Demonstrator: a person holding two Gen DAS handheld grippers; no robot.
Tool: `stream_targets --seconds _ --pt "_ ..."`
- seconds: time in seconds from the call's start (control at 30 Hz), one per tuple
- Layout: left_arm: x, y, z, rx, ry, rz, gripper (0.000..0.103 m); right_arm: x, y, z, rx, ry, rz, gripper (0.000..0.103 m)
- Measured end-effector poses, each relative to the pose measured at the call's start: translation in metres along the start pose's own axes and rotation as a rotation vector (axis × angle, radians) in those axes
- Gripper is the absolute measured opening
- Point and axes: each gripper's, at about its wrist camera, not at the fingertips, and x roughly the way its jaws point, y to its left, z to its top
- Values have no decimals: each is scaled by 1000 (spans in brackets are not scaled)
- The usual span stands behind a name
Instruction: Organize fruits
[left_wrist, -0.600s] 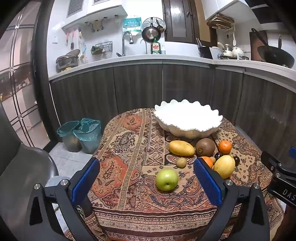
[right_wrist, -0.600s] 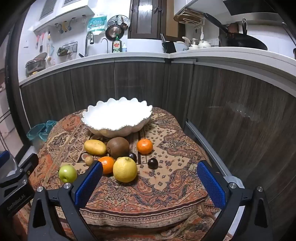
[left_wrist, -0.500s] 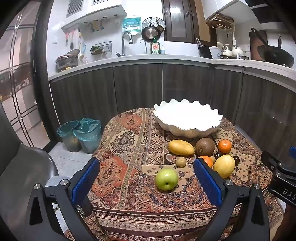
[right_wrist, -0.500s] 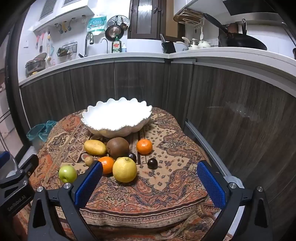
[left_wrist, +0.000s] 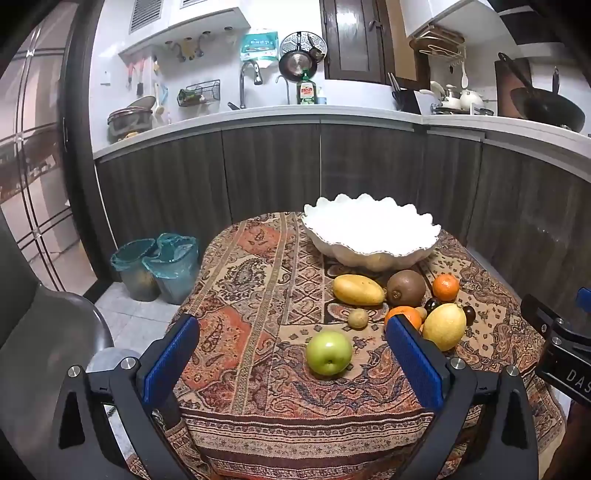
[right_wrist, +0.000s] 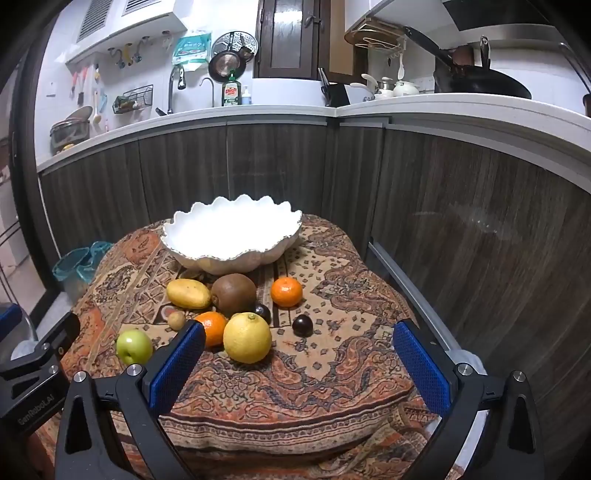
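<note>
A white scalloped bowl (left_wrist: 371, 236) (right_wrist: 232, 240) stands empty at the far side of a cloth-covered table. Before it lie a yellow mango (left_wrist: 357, 290), a brown kiwi (left_wrist: 405, 286), two oranges (right_wrist: 286, 291) (right_wrist: 211, 328), a yellow lemon (right_wrist: 246, 338), two dark plums (right_wrist: 303, 325), a small tan fruit (left_wrist: 357, 318) and a green apple (left_wrist: 328, 352) (right_wrist: 133, 347). My left gripper (left_wrist: 291, 365) is open and empty, hovering near the apple. My right gripper (right_wrist: 299, 369) is open and empty, short of the lemon.
The patterned cloth (left_wrist: 258, 295) drapes over the table's front edge. Two bins with teal liners (left_wrist: 162, 266) stand on the floor at left. Dark kitchen cabinets (right_wrist: 461, 240) run close behind and to the right. A grey chair (left_wrist: 40, 332) is at left.
</note>
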Motion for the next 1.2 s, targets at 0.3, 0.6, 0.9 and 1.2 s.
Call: stream_targets --seconds 0.3,0.6,0.9,1.2 --pt "1 1 -1 -10 3 1 103 0 -1 0 1 -2 1 103" --pt "1 1 -1 -11 4 0 103 -3 -1 1 -1 -7 -2 103" --pt "2 1 -1 -6 11 -5 103 0 2 -2 -3 -4 -2 103" --pt "2 1 -2 -6 12 -5 103 0 2 -1 -3 -3 -3 103"
